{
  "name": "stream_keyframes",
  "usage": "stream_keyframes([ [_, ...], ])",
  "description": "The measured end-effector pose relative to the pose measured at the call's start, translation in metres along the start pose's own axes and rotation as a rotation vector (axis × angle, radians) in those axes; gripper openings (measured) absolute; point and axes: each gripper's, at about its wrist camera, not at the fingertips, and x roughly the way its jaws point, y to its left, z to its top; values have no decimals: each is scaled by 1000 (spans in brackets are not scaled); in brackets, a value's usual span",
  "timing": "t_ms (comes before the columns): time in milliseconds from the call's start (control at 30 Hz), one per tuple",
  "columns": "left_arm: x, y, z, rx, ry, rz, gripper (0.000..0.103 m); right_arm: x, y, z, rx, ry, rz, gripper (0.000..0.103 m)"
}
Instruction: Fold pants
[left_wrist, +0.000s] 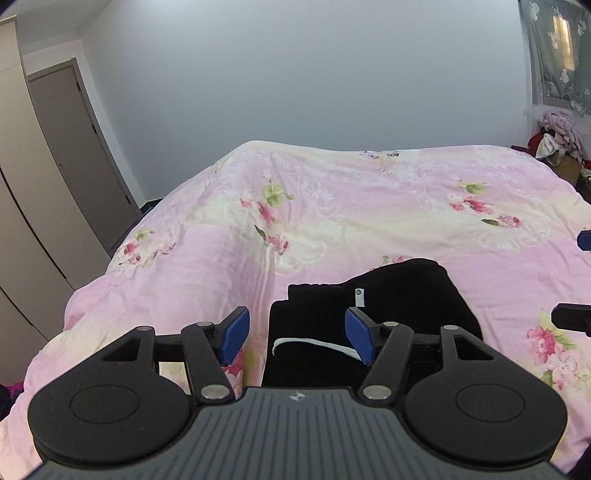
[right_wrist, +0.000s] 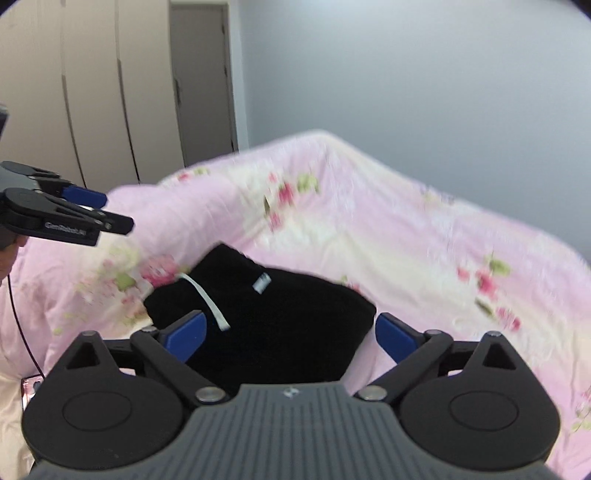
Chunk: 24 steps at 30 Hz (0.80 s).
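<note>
Both tools, left (left_wrist: 297, 338) and right (right_wrist: 290, 338), gape empty; the pants (right_wrist: 280, 314), lower centre, look soft, limp, light: pinch a folded edge.

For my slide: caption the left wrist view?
Open left gripper above folded black pants on floral quilt.

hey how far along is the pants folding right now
Looks nearly done: the black pants lie on the pink floral quilt as a compact folded bundle, white drawstring on top. Nothing is in hand; the left gripper and right gripper are both open, gripping nothing. At most a final tidy remains.
</note>
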Motion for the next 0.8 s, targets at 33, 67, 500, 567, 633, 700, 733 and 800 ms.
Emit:
stream_keyframes([
  [33,-12,-2,-1,4,-5,2,71,-12,4,-2,-9,-26,-15,99],
  [67,-24,-5,-4,13,-14,5,71,-24,11,-4,-15,-57,-37,98],
  [500,-89,-67,-87,-77,-105,58,78,-106,63,-87,71,-125,-86,98],
  [567,-87,-71,-96,-112,-104,48,79,-108,67,-100,74,-139,-101,98],
  [633,-82,-75,-106,-122,-96,33,81,-107,71,-112,69,-149,-123,98],
  [700,-76,-80,-114,-107,-79,51,81,-105,73,-120,70,-144,-133,98],
  [733,-71,-82,-117,-99,-70,63,81,-102,74,-124,73,-135,-129,98],
  [800,-61,-84,-123,-100,-39,67,81,-93,74,-128,84,-103,-131,98],
])
